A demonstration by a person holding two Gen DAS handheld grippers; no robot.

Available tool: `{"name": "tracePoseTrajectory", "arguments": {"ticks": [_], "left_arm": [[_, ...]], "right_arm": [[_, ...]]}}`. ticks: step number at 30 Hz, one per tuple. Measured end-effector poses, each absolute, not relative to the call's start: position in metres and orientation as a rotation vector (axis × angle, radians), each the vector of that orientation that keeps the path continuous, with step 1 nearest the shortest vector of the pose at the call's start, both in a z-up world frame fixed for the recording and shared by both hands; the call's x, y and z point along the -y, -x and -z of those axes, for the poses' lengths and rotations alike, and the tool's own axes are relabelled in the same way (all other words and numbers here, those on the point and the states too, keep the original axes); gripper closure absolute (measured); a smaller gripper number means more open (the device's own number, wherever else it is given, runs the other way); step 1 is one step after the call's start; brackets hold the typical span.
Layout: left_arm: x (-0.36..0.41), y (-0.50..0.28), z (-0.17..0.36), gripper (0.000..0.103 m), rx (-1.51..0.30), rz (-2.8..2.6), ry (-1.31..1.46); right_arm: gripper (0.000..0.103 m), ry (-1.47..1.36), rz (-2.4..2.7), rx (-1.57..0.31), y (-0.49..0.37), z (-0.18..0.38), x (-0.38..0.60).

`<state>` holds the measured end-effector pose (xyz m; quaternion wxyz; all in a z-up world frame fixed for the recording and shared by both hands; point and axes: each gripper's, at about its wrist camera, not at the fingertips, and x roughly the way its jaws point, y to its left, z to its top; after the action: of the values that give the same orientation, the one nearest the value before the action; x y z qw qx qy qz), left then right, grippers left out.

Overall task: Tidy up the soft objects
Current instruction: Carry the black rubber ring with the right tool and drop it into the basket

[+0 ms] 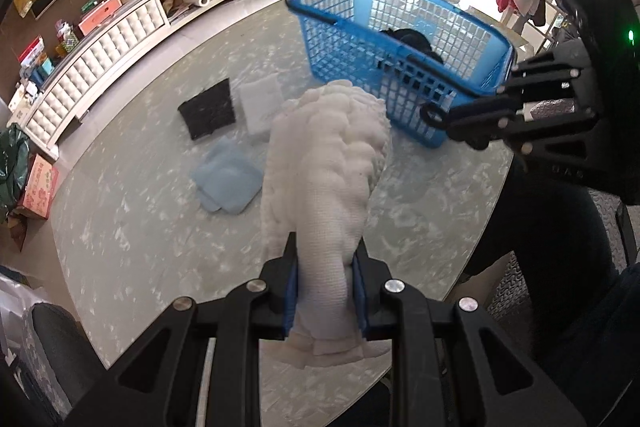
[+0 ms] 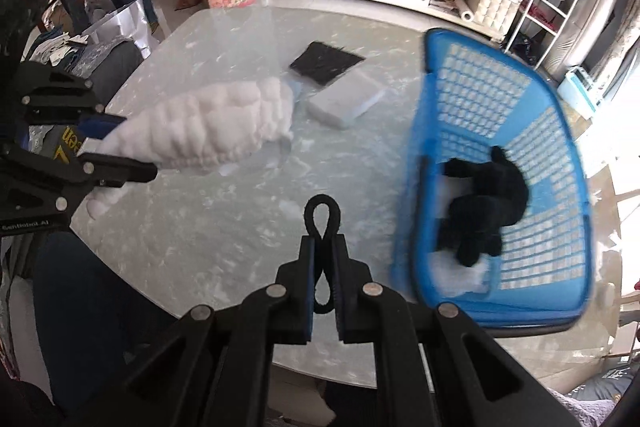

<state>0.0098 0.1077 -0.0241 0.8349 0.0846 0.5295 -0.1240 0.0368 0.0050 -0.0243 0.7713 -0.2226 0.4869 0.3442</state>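
The left claw (image 1: pixel 325 277) is clamped on a white bumpy cloth (image 1: pixel 326 163), which hangs in the air above the table (image 1: pixel 140 227), w/ its free end reaching toward the basket. From the right wrist view the same cloth (image 2: pixel 208 125) sits off to the left, pinched at its narrow end, not touching the tabletop.

The right claw (image 2: pixel 323 273) is nearly closed on a thin black loop (image 2: pixel 322 217); the loop pokes out past the fingertips & looks like a hair tie or cord, though it's too thin to tell exactly. It's held over bare table, just left of the basket.

The blue basket (image 2: pixel 412 163) stands on the right side of the table, blurred in this view. Inside lies a black soft item (image 2: pixel 486 203) on top of sth white; what exactly, can't tell.

Farther out, 3 folded pieces lie flat on the table, apart from the basket: a black cloth (image 1: pixel 208 109), a white cloth (image 1: pixel 262 103) just beside it, & a light blue cloth (image 1: pixel 226 181) nearer the claw.

Progress, judging by layout: early to mid. At least one item is in the basket, two are in hand but not yet dropped, three wait on the table. If the basket is the goal, most of the sorting is left.
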Motion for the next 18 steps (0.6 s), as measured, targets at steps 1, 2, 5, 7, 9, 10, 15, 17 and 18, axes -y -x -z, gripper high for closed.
{"name": "tracePoseTrajectory", "arguments": {"ticks": [1, 2, 5, 7, 9, 10, 15, 17, 18], "left_arm": [[-0.105, -0.011, 0.023, 0.082, -1.12, 0.266, -0.18], [-0.102, -0.014, 0.022, 0.082, -1.117, 0.269, -0.182], [-0.097, -0.022, 0.018, 0.082, -1.108, 0.275, -0.182], [-0.095, -0.027, 0.017, 0.082, -1.103, 0.275, -0.177], [-0.095, -0.033, 0.017, 0.082, -1.101, 0.274, -0.171], [-0.094, -0.035, 0.017, 0.082, -1.1, 0.275, -0.169], [-0.091, -0.047, 0.019, 0.082, -1.098, 0.282, -0.167], [-0.09, -0.052, 0.021, 0.082, -1.1, 0.283, -0.167], [-0.09, -0.054, 0.022, 0.082, -1.103, 0.283, -0.165]], "right_arm": [[0.096, 0.481, -0.738, -1.049, -0.039, 0.02, 0.001], [0.096, 0.477, -0.735, -1.045, -0.041, 0.017, 0.004], [0.096, 0.464, -0.719, -1.028, -0.051, 0.009, 0.02], [0.096, 0.468, -0.695, -1.001, -0.057, 0.001, 0.028], [0.095, 0.486, -0.665, -0.969, -0.061, -0.006, 0.036], [0.095, 0.489, -0.652, -0.964, -0.065, -0.008, 0.038], [0.095, 0.482, -0.606, -0.992, -0.084, 0.0, 0.054], [0.095, 0.484, -0.589, -1.013, -0.093, 0.007, 0.056], [0.095, 0.486, -0.58, -1.022, -0.096, 0.01, 0.056]]}}
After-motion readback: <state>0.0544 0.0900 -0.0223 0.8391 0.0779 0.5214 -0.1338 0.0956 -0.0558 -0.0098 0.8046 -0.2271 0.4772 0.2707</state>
